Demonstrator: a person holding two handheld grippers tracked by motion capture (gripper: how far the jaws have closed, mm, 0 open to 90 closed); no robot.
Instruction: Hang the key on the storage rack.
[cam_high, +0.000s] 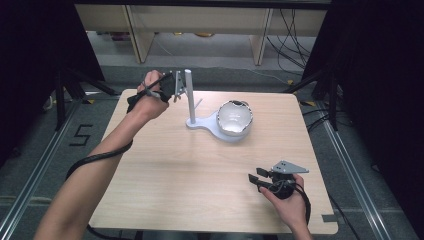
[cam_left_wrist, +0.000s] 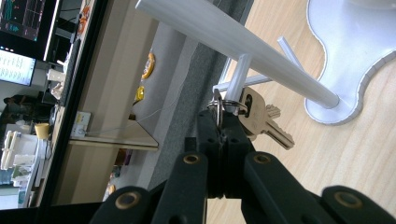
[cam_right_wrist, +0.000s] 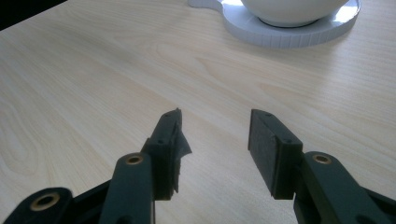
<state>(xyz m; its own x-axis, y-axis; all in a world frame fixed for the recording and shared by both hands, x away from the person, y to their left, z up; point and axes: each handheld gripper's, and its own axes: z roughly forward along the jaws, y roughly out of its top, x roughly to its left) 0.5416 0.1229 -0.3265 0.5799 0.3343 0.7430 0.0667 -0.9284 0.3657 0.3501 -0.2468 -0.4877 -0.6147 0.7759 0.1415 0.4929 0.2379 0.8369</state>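
Left claw pinched tight on the key ring, at the peg branching off the stand's post; key dangles just past the tips on the right; ring looks threaded over the peg, though how far is hard to tell. My read: hanging the key; keep the ring square to the peg, slide it toward the post, release only once seated. Right claw spread, empty, low over the table, well apart; bowl ahead of it.
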